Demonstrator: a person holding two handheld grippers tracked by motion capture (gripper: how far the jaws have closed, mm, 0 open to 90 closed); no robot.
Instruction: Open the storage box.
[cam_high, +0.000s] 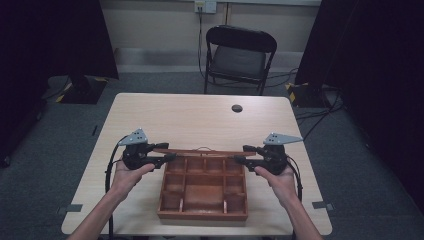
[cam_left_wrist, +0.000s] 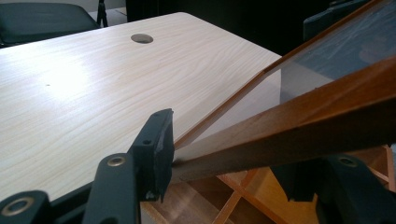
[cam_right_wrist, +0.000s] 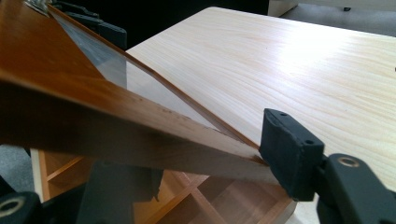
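A wooden box (cam_high: 202, 216) with several compartments sits on the near half of the pale table (cam_high: 200, 120). Its glass-paned lid (cam_high: 202, 151) is raised at the box's far edge. My left gripper (cam_high: 169, 158) holds the lid's left end, and my right gripper (cam_high: 241, 154) holds its right end. In the left gripper view the wooden frame of the lid (cam_left_wrist: 299, 116) runs between the jaws of the left gripper (cam_left_wrist: 229, 163), one pad against its edge. In the right gripper view the lid frame (cam_right_wrist: 93, 126) lies likewise between the jaws of the right gripper (cam_right_wrist: 208, 168).
A round cable hole (cam_high: 237, 108) is set in the table's far side. A black folding chair (cam_high: 237, 55) stands beyond the table. Bare tabletop lies behind and to both sides of the box. Cables trail on the floor at the right.
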